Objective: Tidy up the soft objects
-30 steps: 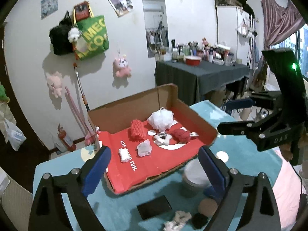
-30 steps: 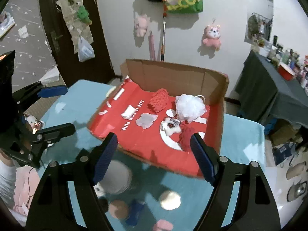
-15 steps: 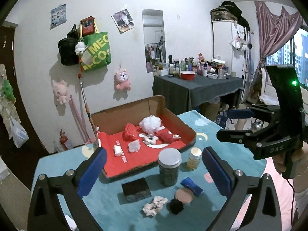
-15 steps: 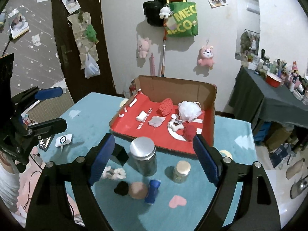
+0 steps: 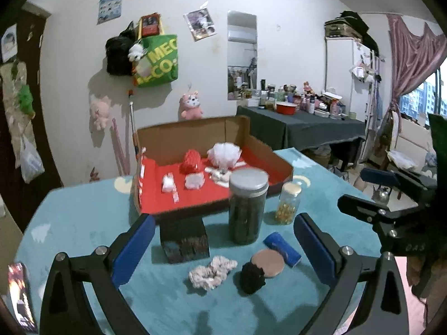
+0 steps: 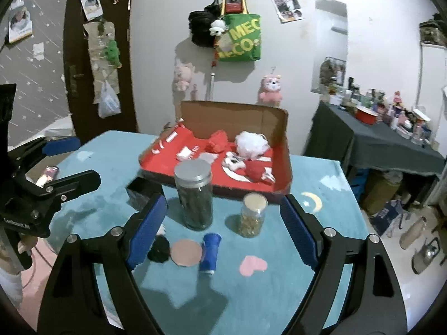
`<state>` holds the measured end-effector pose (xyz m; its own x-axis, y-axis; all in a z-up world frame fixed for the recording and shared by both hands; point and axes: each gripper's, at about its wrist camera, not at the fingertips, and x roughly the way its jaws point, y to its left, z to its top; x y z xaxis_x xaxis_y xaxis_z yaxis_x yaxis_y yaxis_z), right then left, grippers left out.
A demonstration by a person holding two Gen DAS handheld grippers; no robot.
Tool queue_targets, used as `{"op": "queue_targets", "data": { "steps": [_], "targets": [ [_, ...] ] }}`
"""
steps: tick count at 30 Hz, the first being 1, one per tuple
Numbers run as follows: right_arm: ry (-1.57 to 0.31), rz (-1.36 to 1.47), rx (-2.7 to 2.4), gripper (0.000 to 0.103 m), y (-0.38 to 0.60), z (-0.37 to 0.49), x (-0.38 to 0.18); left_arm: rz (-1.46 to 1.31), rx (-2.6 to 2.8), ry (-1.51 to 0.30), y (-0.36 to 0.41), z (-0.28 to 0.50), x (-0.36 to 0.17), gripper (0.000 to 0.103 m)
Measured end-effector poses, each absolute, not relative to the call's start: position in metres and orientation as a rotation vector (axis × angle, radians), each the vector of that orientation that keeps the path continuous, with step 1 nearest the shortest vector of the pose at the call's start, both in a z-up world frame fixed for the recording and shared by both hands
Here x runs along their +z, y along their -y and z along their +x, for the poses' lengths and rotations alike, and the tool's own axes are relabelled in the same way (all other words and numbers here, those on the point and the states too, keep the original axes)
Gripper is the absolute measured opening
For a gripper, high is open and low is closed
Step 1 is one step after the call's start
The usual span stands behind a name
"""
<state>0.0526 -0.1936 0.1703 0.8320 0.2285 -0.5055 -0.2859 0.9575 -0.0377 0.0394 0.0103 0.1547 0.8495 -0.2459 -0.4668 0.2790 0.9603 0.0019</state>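
Both grippers have drawn back and up from the cardboard box: a second ago the red-lined box filled each view, and now the whole teal plush-covered counter point(image 5: 83, 223) shows, with a row of small things in front that was cropped before. Left gripper point(image 5: 223, 247) and right gripper point(image 6: 223, 231) each hover with jaws spread wide and nothing between them, which reads as a stand-off to pick the next soft piece. Nearest the left gripper, at about 6 o'clock of the tall jar, lie a cream ruffled fabric scrunchie point(image 5: 213, 272) and, touching a flat round tan puff point(image 5: 268, 262), a black fuzzy pompom point(image 5: 252, 277); a blue rolled cloth point(image 5: 282, 248) sits at the puff's 2 o'clock. These look like the soft things not yet sorted. Behind them stand a black cube-shaped box point(image 5: 183, 238), a tall dark glass jar with grey lid point(image 5: 247, 203) and a small glass jar of yellow capsules point(image 5: 287, 203), hard items likely left out on purpose. Farthest, at 12 o'clock, the open brown cardboard box with red lining point(image 5: 279, 162) already holds a white mesh bath pouf point(image 5: 225, 153), a red knitted piece point(image 5: 190, 161) and several small white pieces, gathered there as the sorted lot.
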Motion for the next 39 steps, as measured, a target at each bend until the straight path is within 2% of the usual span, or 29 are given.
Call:
{"op": "queue_targets", "data": {
  "steps": [17, 36, 39],
  "targets": [
    [-0.572, -0.062, 0.137, 0.084, 0.197, 0.07, 0.076, 0.031, -0.205, -0.59, -0.013, 0.058, 0.07, 0.102],
    [-0.753, -0.073, 0.197, 0.084, 0.187, 0.101, 0.044, 0.02, -0.224, -0.761, -0.034, 0.086, 0.046, 0.101],
    [-0.795, -0.091, 0.207, 0.084, 0.184, 0.11, 0.041, 0.028, -0.221, -0.779, -0.038, 0.091, 0.045, 0.099]
  ]
}}
